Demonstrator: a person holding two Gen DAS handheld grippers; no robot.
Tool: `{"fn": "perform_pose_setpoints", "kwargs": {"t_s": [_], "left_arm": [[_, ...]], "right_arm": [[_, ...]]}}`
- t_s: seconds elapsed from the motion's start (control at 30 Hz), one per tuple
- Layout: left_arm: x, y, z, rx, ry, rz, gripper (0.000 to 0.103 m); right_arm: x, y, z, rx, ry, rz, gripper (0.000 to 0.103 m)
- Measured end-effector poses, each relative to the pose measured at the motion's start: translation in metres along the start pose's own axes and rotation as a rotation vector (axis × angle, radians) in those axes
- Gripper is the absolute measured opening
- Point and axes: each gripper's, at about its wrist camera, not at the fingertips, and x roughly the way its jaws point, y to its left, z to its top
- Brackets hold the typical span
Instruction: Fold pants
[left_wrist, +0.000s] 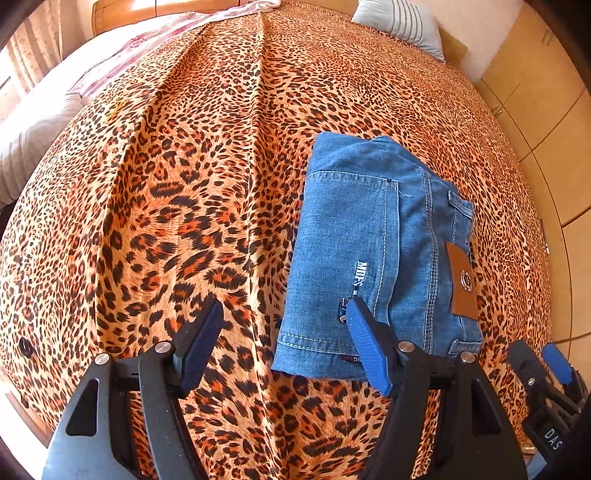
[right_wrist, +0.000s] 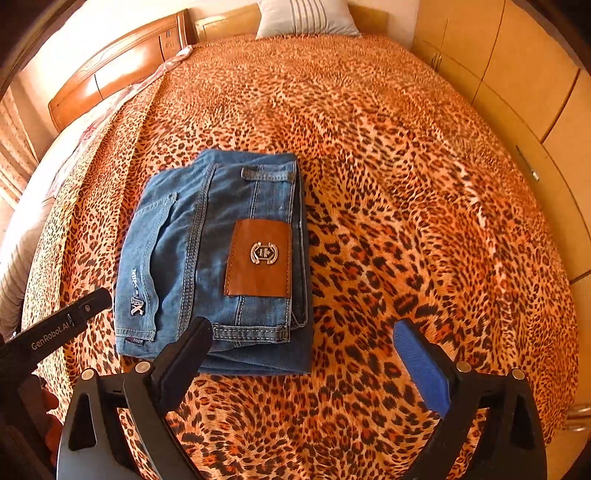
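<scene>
Left gripper (left_wrist: 284, 314) seen at lower centre of left wrist frame, jaws spread wide, nothing held. Right gripper (right_wrist: 303, 332) seen at bottom of right wrist frame, jaws likewise spread wide, nothing clamped between fingers.

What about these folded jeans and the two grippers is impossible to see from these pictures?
- Jeans: the layers underneath are hidden by the top fold in both views.
- Embroidered pocket lettering: too small and warped to read; in the left wrist view the left gripper covers its lower end.
- Leather patch emblem: its wording is too small.
- Right gripper: in the left wrist view the frame's right edge cuts it off.
</scene>
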Motion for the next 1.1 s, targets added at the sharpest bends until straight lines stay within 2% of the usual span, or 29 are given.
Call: {"fn": "perform_pose_setpoints", "kwargs": {"t_s": [0.17, 0.23, 0.37, 0.43, 0.57, 0.87, 1.1], "left_arm": [[-0.028, -0.003, -0.010, 0.060, -0.091, 0.023, 0.072], [-0.040, -0.004, -0.014, 0.073, -0.118, 0.019, 0.073], [-0.062, -0.007, -0.021, 0.089, -0.172, 0.016, 0.073], [-0.073, -0.011, -0.027, 0.121, -0.205, 0.040, 0.073], [-0.087, -0.020, -0.039, 0.185, -0.258, 0.083, 0.074], [-0.108, -0.030, -0.072, 0.255, -0.257, 0.013, 0.074], [-0.112, -0.032, -0.082, 0.254, -0.223, -0.036, 0.074]], "right_arm": [[-0.044, 0.005, -0.009, -0.069, -0.174, -0.140, 0.102], [-0.059, 0.002, -0.012, -0.065, -0.222, -0.160, 0.102], [-0.076, -0.005, -0.018, -0.034, -0.222, -0.113, 0.102], [-0.086, -0.008, -0.024, -0.030, -0.252, -0.131, 0.102], [-0.097, -0.014, -0.034, -0.008, -0.252, -0.091, 0.102], [-0.112, -0.028, -0.069, 0.017, -0.249, -0.088, 0.102], [-0.112, -0.037, -0.089, 0.042, -0.214, -0.086, 0.102]]}}
